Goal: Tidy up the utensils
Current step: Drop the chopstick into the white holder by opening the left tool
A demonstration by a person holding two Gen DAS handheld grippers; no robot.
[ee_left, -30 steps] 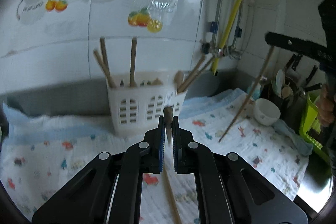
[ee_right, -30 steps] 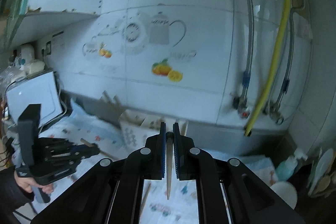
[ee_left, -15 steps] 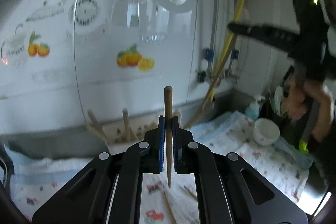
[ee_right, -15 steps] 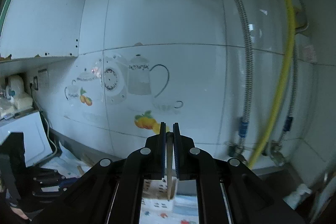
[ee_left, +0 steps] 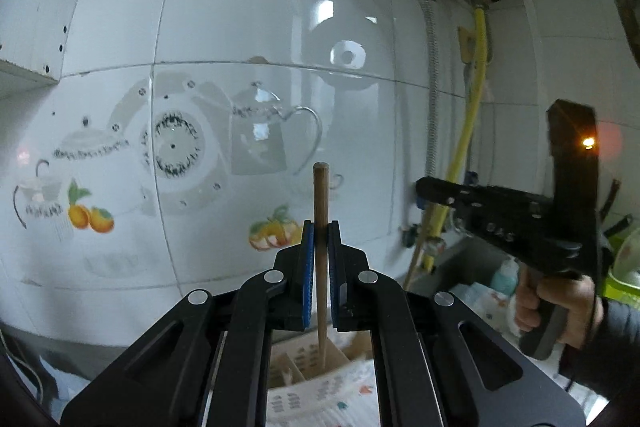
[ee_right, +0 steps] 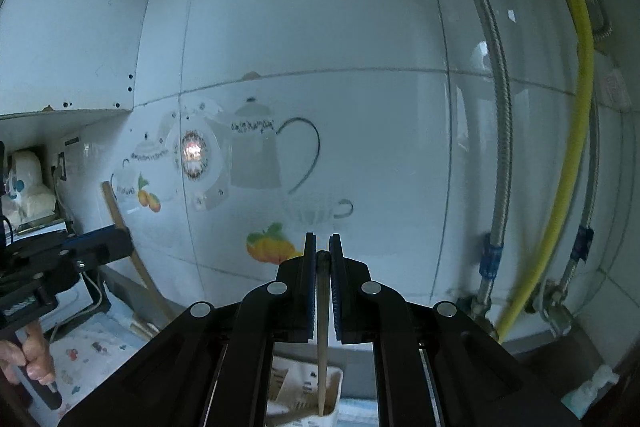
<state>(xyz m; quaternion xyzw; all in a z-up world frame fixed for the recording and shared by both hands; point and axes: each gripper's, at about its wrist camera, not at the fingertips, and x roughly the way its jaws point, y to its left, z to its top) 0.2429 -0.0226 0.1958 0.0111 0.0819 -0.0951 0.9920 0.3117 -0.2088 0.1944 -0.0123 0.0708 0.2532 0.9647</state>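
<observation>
In the left wrist view my left gripper (ee_left: 321, 227) is shut on a wooden chopstick (ee_left: 321, 195) that stands upright. Its lower tip hangs over the white utensil basket (ee_left: 288, 399) at the bottom edge. My right gripper (ee_right: 323, 241) is shut on a second chopstick (ee_right: 322, 347), whose lower end reaches down to the basket (ee_right: 336, 387). Each view also catches the other tool. The right gripper (ee_left: 420, 185) shows at the right with a hand (ee_left: 560, 307) on its grip. The left gripper (ee_right: 120, 245) shows at the left with its chopstick (ee_right: 114, 207).
A tiled wall with teapot and fruit decals fills both views. A yellow hose (ee_right: 576, 115) and steel flex pipes (ee_right: 500, 131) run down the right side. A patterned cloth (ee_right: 92, 347) covers the counter. A soap bottle (ee_right: 588, 391) stands at the far right.
Both grippers have risen and tipped upward, so the basket has dropped to the bottom of each view. The left chopstick has come off the cloth and now hangs upright above the basket.
</observation>
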